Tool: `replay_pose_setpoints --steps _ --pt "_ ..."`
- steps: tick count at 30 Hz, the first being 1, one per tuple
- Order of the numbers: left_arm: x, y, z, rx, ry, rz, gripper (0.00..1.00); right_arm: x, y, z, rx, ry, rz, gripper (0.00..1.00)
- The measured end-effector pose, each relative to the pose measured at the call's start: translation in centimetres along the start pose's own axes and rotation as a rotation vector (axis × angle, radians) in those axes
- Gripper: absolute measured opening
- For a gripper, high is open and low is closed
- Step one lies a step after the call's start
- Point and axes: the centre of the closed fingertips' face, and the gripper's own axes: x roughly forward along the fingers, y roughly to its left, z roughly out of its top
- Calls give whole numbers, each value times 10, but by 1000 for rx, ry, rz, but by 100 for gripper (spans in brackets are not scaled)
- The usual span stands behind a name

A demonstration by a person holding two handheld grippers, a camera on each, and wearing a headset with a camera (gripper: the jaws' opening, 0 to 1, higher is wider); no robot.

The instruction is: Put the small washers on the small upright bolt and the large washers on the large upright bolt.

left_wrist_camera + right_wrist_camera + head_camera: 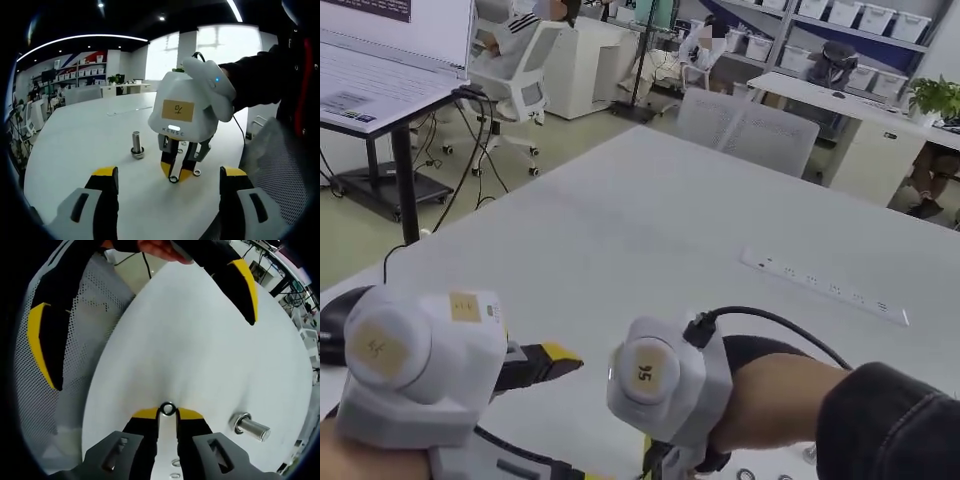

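In the left gripper view my right gripper (176, 174) points down at the white table (75, 145), shut on a washer (173, 179) at its yellow tips. A steel upright bolt (136, 144) stands just left of it with a washer round its base. Another washer (197, 172) lies beside the tips. My left gripper (169, 172) is open, its jaws on either side of that scene. In the right gripper view the held washer (167, 408) sits between the tips of the right gripper (167, 414), and the bolt (250, 427) is to the right.
A white power strip (825, 288) lies on the table (650, 220) to the far right. A mesh chair (745, 125) stands at the table's far edge and a laptop (380, 60) on a stand to the left. Two loose washers (175, 462) lie under the right gripper.
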Motion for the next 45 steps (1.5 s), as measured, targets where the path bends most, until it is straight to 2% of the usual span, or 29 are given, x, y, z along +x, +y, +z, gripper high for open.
replay_pose_setpoints --steps 7,26,37,45 --pt "2 -2 2 9 7 -13 83 -10 -3 -2 33 -20 -6 14" --pt "10 -5 13 43 18 -60 83 -41 -12 -20 129 -54 -46 14" --pt "15 -8 16 63 32 -87 83 -62 -18 -37 187 -66 -82 14" --pt "19 -7 26 86 30 -105 83 -83 -23 -54 239 -77 -115 14"
